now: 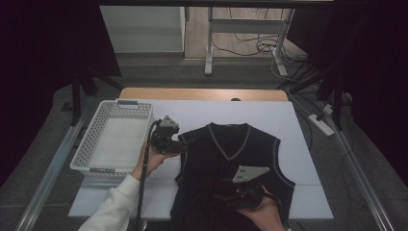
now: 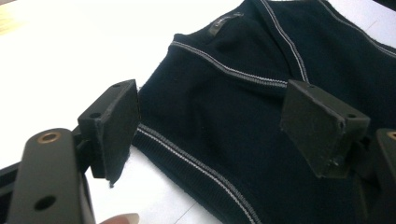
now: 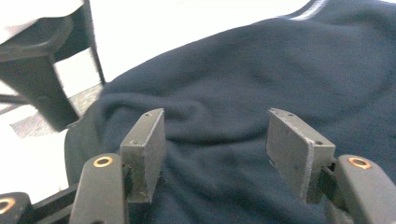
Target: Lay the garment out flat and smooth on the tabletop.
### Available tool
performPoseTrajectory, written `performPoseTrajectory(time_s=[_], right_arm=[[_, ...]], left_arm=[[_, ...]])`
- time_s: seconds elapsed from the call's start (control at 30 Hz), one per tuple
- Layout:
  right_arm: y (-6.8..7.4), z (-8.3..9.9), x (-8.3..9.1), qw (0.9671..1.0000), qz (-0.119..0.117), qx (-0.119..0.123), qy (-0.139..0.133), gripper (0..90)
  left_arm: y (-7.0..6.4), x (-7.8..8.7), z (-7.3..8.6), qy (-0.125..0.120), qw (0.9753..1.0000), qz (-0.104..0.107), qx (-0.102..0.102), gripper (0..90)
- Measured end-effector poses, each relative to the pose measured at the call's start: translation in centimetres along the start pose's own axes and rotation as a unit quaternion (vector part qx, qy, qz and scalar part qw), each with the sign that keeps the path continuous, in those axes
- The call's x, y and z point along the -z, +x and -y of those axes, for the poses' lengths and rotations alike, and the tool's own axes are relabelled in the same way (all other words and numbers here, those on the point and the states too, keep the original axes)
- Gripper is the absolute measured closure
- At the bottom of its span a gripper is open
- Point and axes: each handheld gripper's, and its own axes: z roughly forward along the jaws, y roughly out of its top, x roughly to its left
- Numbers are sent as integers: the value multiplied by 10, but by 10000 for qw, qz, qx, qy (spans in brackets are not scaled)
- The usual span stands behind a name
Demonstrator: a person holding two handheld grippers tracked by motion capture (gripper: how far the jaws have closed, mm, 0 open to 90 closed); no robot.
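Vest: navy knit V-neck vest (image 1: pixel 231 168), flat, lower centre of frame, on white table (image 1: pixel 192 113).
Handling: likely soft, light, limp; pinch shoulder seam and hem.
Left gripper (image 2: pixel 210 126): jaws spread, empty, at armhole.
Right gripper (image 3: pixel 217 140): jaws spread, empty, over hem.

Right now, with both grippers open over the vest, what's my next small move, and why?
Probably lower the left gripper and close on the vest armhole edge: its fingers straddle that striped trim, apart. The right gripper hovers open above the hem.
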Motion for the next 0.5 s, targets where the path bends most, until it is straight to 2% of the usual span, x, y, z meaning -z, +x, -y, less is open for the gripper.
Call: performPoseTrajectory(time_s=[0.13, 0.5], right_arm=[[-11, 4, 8, 9996, 257, 62, -8, 338], [-41, 12, 23, 9970, 741, -166, -155, 324]], left_arm=[[-3, 0, -1, -14, 9999, 78, -104, 192], [-2, -3, -4, 4, 9999, 28, -150, 171]])
